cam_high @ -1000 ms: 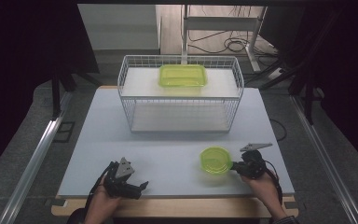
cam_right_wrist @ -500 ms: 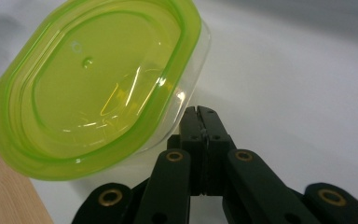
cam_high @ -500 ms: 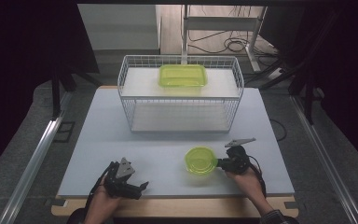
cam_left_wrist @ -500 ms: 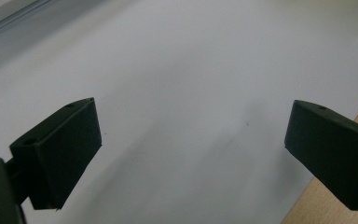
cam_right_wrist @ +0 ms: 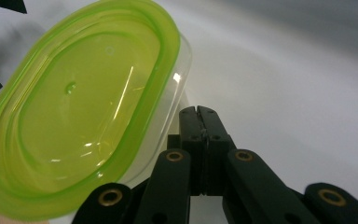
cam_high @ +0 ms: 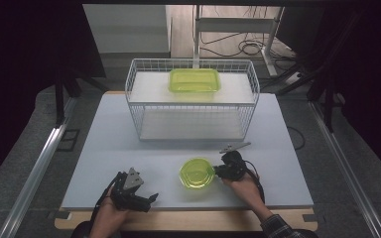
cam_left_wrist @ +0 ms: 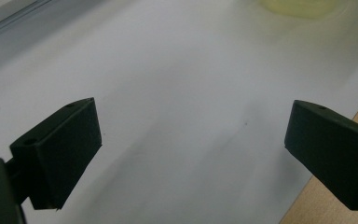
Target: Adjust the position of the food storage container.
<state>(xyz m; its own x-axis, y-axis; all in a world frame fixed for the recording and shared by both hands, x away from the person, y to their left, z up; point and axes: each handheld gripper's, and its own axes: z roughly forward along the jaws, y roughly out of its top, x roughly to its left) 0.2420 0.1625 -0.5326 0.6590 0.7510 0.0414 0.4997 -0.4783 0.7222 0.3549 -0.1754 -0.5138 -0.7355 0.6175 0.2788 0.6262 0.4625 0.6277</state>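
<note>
the small lidded container (cam_high: pixel 197 173) sits on the tabletop (cam_high: pixel 109 148), well in front of the wire basket (cam_high: pixel 192 99) and just left of the right claw (cam_high: pixel 217 172). that claw's jaws are pressed together, touching or just beside its clear rim; i cannot tell whether they pinch it. it looks light, thin, springy plastic, likely slippery, best taken by the rim. lid up, its long axis unclear. the left claw (cam_high: pixel 146 199), nearer the tabletop's front edge, is spread and empty.
</note>
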